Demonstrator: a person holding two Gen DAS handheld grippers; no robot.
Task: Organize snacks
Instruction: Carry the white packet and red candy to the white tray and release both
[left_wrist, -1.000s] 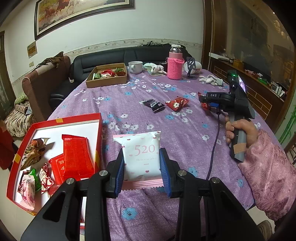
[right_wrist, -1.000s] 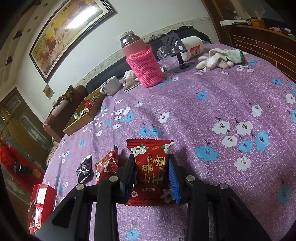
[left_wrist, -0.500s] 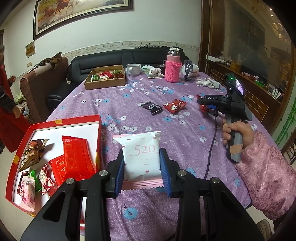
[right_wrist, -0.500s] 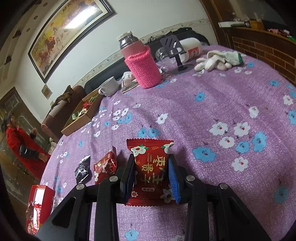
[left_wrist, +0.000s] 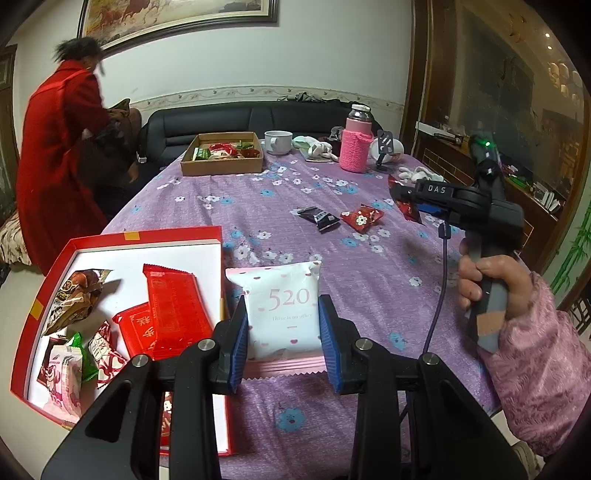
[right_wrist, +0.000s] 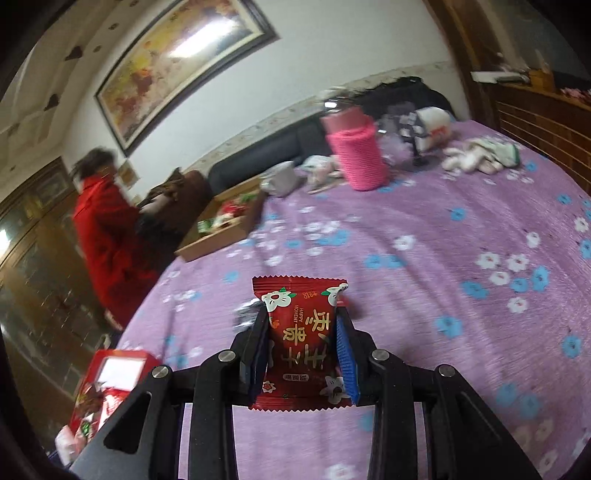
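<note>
— What's each hand got just now?

— The left gripper (left_wrist: 282, 341) is pinching a white packet (left_wrist: 284, 314) printed "520", both blue pads pressed against its sides, just to the right of the red box (left_wrist: 144, 236) at the near left of the table (left_wrist: 258, 206). The right gripper (right_wrist: 301, 354) is clamped on a dark red packet (right_wrist: 301, 339) with gold characters, held up off the purple flowered cloth.

— And what's in the box?

— Red wrappers, a brown one, a green one and a pink one, lying on its white floor. Out in the middle of the table sit a black packet (left_wrist: 319, 218) and a small red flowered packet (left_wrist: 362, 218), just beside each other.

— Further back?

— A brown cardboard tray (left_wrist: 221, 166) of sweets at the far side, a white mug (left_wrist: 277, 141) to its right, then a bottle in a pink knitted sleeve (left_wrist: 355, 147). A person in a red coat (left_wrist: 59, 166) stands off the far left, blurred.

— The right hand?

— The right hand (left_wrist: 487, 280) in a pink sleeve grips its handle, well to the right.
</note>
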